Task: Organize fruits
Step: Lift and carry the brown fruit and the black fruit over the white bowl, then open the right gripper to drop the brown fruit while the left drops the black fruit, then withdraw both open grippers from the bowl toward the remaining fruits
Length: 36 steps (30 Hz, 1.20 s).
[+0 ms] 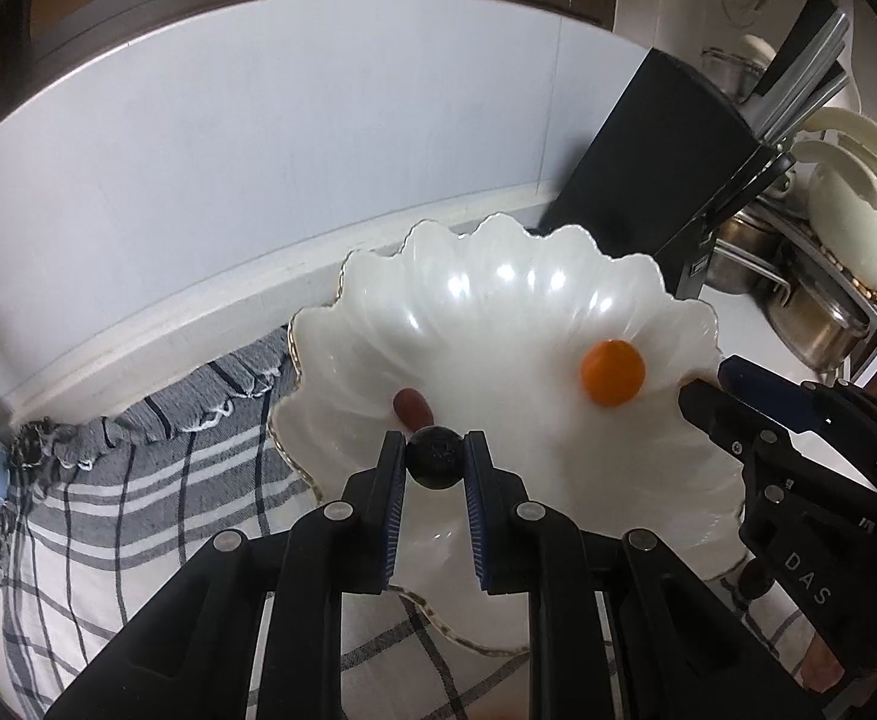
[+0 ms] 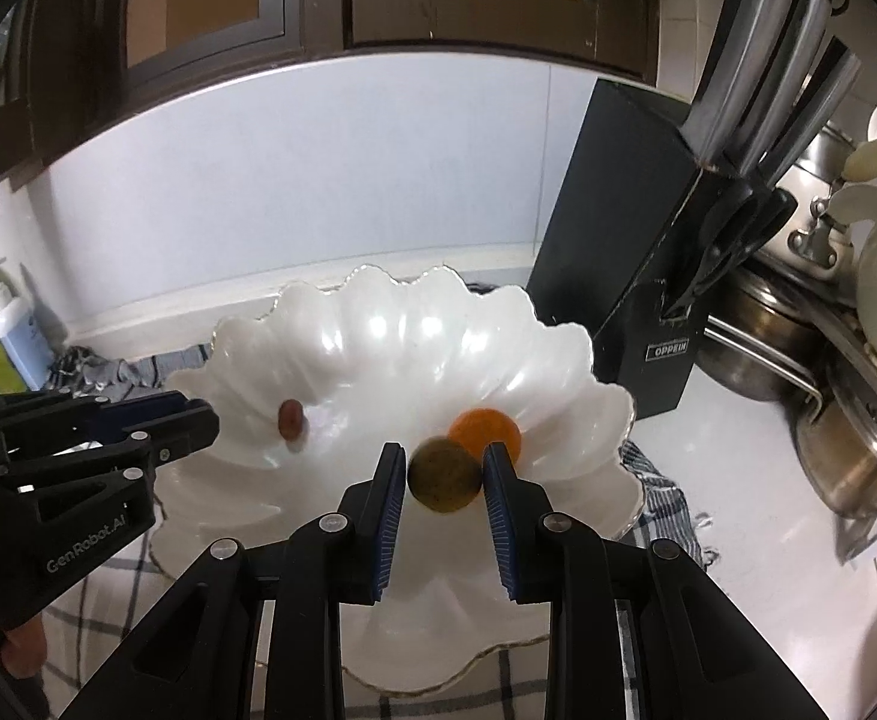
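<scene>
A white scalloped bowl [image 1: 516,300] [image 2: 402,324] sits on a checked cloth. In it lie an orange fruit [image 1: 612,372] [image 2: 489,423] and a small red-brown fruit [image 1: 413,408] [image 2: 290,418]. My left gripper [image 1: 435,459] is shut on a dark round fruit [image 1: 435,457] and holds it over the bowl's near side. My right gripper [image 2: 444,477] is shut on a brown-green round fruit [image 2: 444,475], just in front of the orange fruit. Each gripper shows from the side in the other's view: the right one [image 1: 708,396] at the bowl's right, the left one [image 2: 198,420] at its left.
A black knife block [image 1: 672,180] [image 2: 648,252] stands right behind the bowl. Steel pots [image 1: 810,312] [image 2: 846,456] and a cream holder [image 1: 858,216] fill the right. The grey checked cloth [image 1: 138,480] lies under the bowl. A wall runs along the back. A soap bottle [image 2: 15,324] is at the far left.
</scene>
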Tool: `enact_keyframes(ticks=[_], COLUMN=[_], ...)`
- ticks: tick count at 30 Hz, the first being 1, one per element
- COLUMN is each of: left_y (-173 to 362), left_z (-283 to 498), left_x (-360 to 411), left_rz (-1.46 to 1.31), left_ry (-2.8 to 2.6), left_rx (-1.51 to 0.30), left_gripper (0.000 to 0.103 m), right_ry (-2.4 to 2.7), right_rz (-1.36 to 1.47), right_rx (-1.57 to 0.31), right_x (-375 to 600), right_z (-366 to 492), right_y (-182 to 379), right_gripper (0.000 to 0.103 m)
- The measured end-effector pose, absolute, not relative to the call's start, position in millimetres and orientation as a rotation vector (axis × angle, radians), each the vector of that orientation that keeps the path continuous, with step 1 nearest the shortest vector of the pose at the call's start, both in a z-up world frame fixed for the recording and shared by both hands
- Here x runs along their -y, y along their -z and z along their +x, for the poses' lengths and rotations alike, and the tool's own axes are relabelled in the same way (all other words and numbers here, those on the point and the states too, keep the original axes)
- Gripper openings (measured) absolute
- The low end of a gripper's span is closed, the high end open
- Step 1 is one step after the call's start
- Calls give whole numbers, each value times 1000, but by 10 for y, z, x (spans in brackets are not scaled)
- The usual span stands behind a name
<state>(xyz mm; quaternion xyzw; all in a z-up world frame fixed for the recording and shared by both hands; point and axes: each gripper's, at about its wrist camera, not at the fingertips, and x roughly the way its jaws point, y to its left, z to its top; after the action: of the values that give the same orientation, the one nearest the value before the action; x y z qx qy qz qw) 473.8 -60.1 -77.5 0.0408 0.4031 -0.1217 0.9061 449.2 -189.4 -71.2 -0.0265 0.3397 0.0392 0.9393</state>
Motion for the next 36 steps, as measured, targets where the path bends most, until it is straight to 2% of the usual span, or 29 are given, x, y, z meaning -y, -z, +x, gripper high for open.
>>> enact_keyframes(ticks=[1, 2, 3, 4, 6, 8, 11, 16, 36], left_y=[793, 799, 806, 812, 809, 805, 766, 641, 189], left_z=[4750, 4755, 4755, 4752, 4745, 4736, 4698, 4569, 3749], left_x=[607, 603, 602, 605, 605, 606, 605, 599, 359], left_rz=[85, 86, 88, 92, 103, 107, 111, 127, 178], left_ry=[253, 254, 253, 249, 241, 240, 238, 240, 233], left_rx=[-840, -845, -847, -843, -840, -845, -836, -809, -658], left_gripper=[23, 32, 36, 40, 41, 49, 55, 65, 74], right_ry=[-81, -82, -82, -78, -61, -54, -50, -52, -61], right_rz=[-51, -46, -43, -43, -53, -55, -43, -41, -105], right_rx=[-701, -707, -712, -712, -707, -710, -712, -685, -526], right_x=[1898, 1905, 1912, 1916, 1927, 1937, 1969, 1969, 1752], right_z=[4504, 4514, 4520, 4515, 4505, 4497, 4467, 4337, 3562], right_y=[723, 734, 744, 747, 750, 747, 717, 609, 99], right_gripper=[31, 38, 45, 47, 48, 48, 53, 54, 54])
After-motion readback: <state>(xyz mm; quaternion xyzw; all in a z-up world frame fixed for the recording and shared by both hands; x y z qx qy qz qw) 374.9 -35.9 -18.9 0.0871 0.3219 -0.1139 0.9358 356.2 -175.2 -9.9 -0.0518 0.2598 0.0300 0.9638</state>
